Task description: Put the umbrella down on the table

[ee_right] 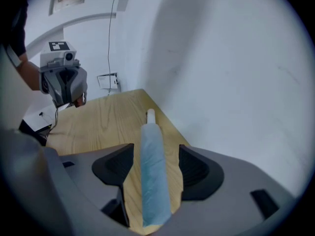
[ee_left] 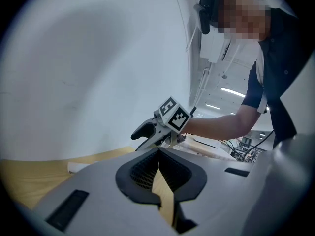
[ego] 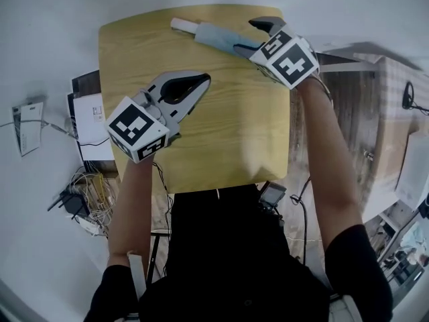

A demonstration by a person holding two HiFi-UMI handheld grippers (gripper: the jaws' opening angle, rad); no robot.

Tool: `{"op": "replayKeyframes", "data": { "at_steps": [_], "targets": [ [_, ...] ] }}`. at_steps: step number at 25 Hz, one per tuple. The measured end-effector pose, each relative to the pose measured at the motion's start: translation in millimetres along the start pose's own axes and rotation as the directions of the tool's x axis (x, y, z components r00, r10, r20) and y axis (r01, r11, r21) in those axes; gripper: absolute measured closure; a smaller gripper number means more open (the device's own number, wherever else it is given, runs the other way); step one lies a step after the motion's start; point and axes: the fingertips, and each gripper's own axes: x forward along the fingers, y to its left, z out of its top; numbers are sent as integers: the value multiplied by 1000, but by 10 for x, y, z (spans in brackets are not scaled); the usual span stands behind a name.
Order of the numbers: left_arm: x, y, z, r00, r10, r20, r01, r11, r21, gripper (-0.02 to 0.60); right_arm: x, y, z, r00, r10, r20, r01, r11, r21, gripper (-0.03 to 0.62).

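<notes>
A folded light-blue umbrella (ego: 214,37) with a white end lies on the far edge of the wooden table (ego: 221,126). My right gripper (ego: 257,35) is at its right end, open. In the right gripper view the umbrella (ee_right: 153,171) runs between the two dark pads (ee_right: 115,168) with a gap on each side. My left gripper (ego: 203,80) hovers over the table's left middle, apart from the umbrella. Its jaws meet at the tips in the left gripper view, and nothing is held in the left gripper (ee_left: 158,151).
The table stands against a white wall (ee_right: 231,73). On the floor to its left are a white box (ego: 90,119), tangled cables (ego: 84,193) and a paper sheet (ego: 27,123). A wooden surface (ego: 395,113) with a cable lies to the right.
</notes>
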Motion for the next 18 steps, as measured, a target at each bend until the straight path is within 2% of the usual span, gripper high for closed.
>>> {"op": "replayKeyframes", "data": {
  "at_steps": [5,8,10,14,18],
  "targets": [
    [-38,-334,225,1000,-3,31,3,1000,1,568,-671,141,330,986,4,168,-8,1000,24,298],
    [-77,-557,438,997,-6,73,6,1000,4,569,-1150,312,541,954,5,300,-14,1000,27,316],
    [-120,-718,577,995,-8,96,6,1000,15,569,-1449,456,632,925,20,379,-34,999,30,377],
    [-213,-1099,822,994,-6,110,2,999,40,569,-2067,672,692,847,23,531,-76,994,78,507],
    [-316,-1419,988,993,-6,118,-3,997,81,569,-2703,839,678,727,15,686,-132,984,118,565]
  ]
}}
